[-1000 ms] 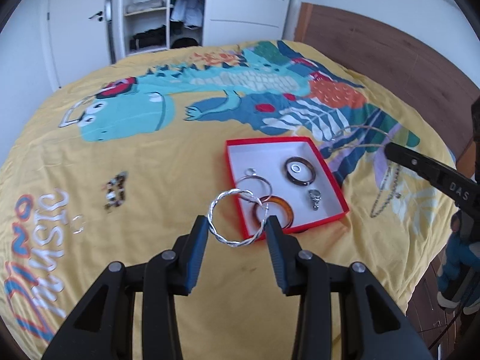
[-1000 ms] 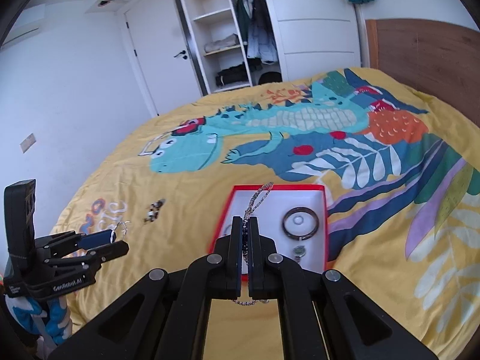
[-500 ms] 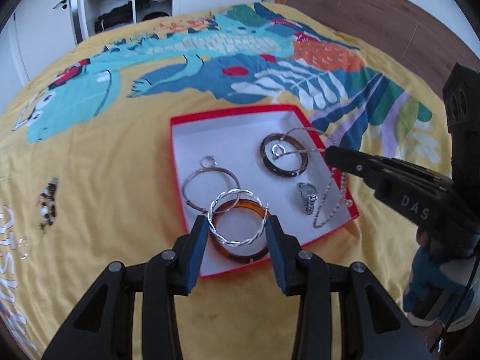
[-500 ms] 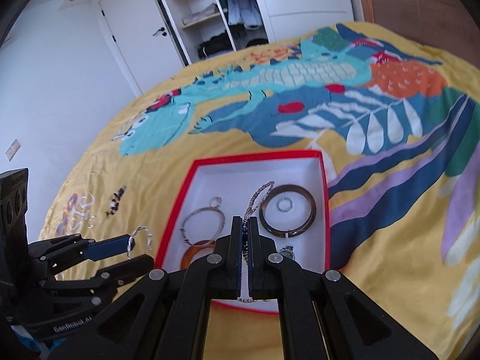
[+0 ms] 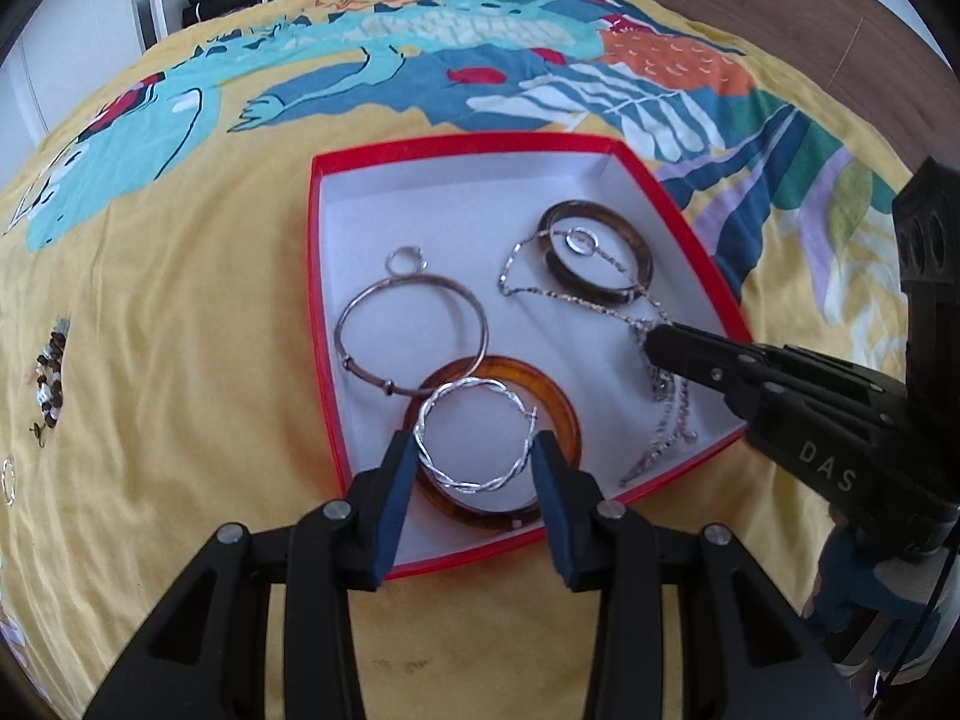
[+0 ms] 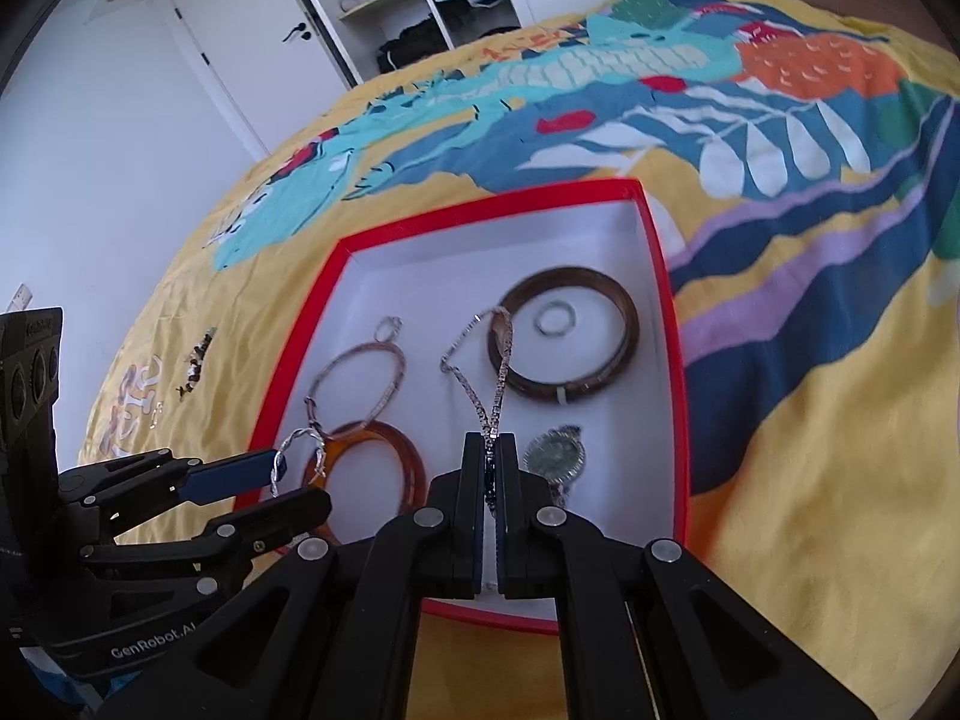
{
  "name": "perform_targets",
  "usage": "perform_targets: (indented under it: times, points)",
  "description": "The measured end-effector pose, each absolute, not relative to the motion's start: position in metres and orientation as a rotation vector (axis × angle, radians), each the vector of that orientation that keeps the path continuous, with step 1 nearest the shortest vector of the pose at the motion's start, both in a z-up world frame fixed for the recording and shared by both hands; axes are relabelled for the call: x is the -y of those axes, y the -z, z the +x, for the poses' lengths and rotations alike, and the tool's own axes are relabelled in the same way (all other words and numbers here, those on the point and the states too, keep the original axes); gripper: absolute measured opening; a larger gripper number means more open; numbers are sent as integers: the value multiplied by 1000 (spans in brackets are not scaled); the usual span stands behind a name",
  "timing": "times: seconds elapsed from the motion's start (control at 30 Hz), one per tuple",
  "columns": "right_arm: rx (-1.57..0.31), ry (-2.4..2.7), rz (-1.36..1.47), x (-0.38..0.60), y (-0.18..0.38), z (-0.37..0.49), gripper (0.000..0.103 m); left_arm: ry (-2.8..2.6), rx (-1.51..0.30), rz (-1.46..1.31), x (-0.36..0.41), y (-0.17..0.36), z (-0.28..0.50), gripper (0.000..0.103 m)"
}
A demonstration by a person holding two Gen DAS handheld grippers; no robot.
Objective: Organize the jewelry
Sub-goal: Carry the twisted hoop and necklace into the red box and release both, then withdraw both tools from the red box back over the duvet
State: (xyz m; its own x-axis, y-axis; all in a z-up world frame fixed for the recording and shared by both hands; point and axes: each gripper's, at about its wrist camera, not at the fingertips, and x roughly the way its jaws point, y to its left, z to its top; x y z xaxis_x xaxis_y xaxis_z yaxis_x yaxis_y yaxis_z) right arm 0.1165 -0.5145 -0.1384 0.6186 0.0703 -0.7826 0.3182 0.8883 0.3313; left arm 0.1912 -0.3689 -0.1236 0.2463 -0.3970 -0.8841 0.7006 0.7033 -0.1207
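A red box [image 5: 420, 153] with a white inside lies on the yellow bed cover; it also shows in the right wrist view [image 6: 498, 204]. My left gripper [image 5: 474, 450] is shut on a twisted silver bangle [image 5: 447, 483], held over an amber bangle [image 5: 558, 402] in the box. My right gripper [image 6: 491, 450] is shut on a silver chain necklace [image 6: 474, 396], whose loop drapes onto a dark brown bangle [image 6: 624, 312] with a small ring [image 6: 555, 319] inside it. A thin metal bangle [image 5: 360, 318] and a watch [image 6: 555, 456] also lie in the box.
A beaded piece [image 5: 48, 372] and a small silver ring [image 5: 7, 474] lie on the cover left of the box. A wooden headboard [image 5: 780, 6] is at the right, an open wardrobe [image 6: 420, 6] behind the bed.
Both grippers have moved down and forward over the box. The necklace now drapes on the box floor and the brown bangle. The silver bangle hangs over the amber one.
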Motion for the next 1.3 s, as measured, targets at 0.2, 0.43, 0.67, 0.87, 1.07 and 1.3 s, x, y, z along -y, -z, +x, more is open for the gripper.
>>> perform_targets:
  times: [0.2, 0.43, 0.67, 0.87, 1.07, 1.3]
  points:
    - [-913, 159, 473, 514, 142, 109, 7, 759, -1113, 325, 366, 131, 192, 38]
    - [-904, 196, 469, 517, 133, 96, 9, 754, -1125, 323, 364, 128, 190, 38]
    - [-881, 219, 450, 513, 111, 79, 21, 748, -1130, 335, 361, 119, 186, 38]
    - [-853, 237, 442, 506, 89, 58, 26, 744, -1139, 340, 355, 116, 184, 39]
    - [-836, 250, 440, 501, 77, 38, 27, 730, -1139, 336, 353, 118, 186, 39]
    - [-847, 276, 451, 502, 82, 29, 28, 740, -1121, 315, 343, 103, 179, 39]
